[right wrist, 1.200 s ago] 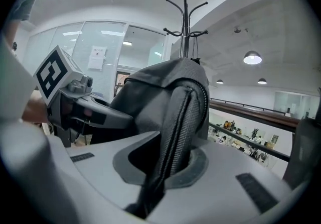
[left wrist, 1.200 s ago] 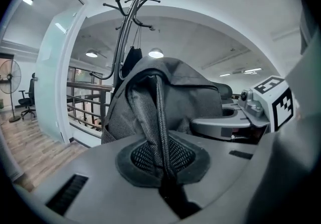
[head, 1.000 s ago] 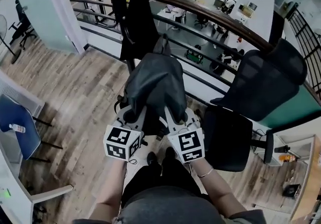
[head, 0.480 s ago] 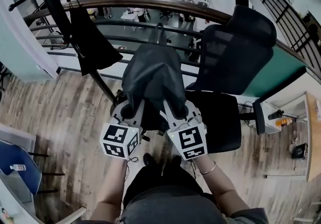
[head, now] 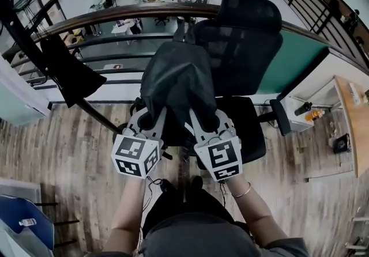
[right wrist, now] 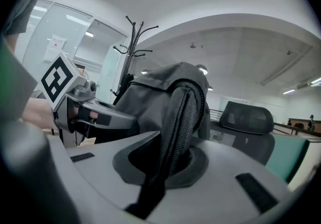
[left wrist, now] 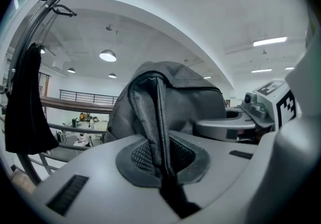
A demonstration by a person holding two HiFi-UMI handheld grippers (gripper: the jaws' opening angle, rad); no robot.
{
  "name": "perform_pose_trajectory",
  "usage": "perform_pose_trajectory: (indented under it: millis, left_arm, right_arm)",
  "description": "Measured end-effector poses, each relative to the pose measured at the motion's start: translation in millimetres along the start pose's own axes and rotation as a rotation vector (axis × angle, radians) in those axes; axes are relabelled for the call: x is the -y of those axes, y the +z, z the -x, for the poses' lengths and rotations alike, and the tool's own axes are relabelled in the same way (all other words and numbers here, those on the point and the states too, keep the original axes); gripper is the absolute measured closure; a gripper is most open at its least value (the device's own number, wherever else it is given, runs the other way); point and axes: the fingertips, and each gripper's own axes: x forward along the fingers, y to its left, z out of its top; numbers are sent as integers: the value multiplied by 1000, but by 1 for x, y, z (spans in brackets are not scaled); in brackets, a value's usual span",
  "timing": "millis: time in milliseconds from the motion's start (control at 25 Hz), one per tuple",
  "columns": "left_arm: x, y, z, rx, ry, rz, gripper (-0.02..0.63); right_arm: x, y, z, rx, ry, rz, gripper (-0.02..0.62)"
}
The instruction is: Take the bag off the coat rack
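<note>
Bag [head: 179, 86] was off the coat rack [head: 23, 31]. It hung in the air in front of the person, carried between the 2 grippers, with the rack well apart at the left of the head view. Only a dark garment [head: 72, 74] hung on the rack's side.

Left gripper [head: 153, 123]: jaws nearly together, clamped on a mesh shoulder strap [left wrist: 153, 122] of the bag, which ran down through the pad gap. Right gripper [head: 199, 124]: same, jaws almost closed and pinching the other mesh strap [right wrist: 178, 127]. Both grippers sat side by side under the bag's back, with the bag's body bulging up and away from them.

An office chair [head: 245, 48] stood just behind and to the right of the bag, in front of the railing [head: 115, 15]. The bag's lower end was hidden by the grippers, so I couldn't tell whether it brushed the chair seat; probably not.

Progress: I judged the lift-off itself done, with no part of the bag near a hook. What's left is at most carrying it clear and putting it down somewhere, maybe on the chair. The task names no place to put it.
</note>
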Motion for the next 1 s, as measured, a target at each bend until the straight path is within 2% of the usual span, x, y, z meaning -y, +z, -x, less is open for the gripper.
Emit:
perform_pose_trajectory:
  millis: [640,1000]
  left_arm:
    - [114,15,-99,2,-366,-60,571]
    - [182,19,-144,-18,-582,-133,571]
  right_arm:
    - [106,-34,83,-85,-360,-59,568]
    - [155,-58,130,-125,-564,-133,569]
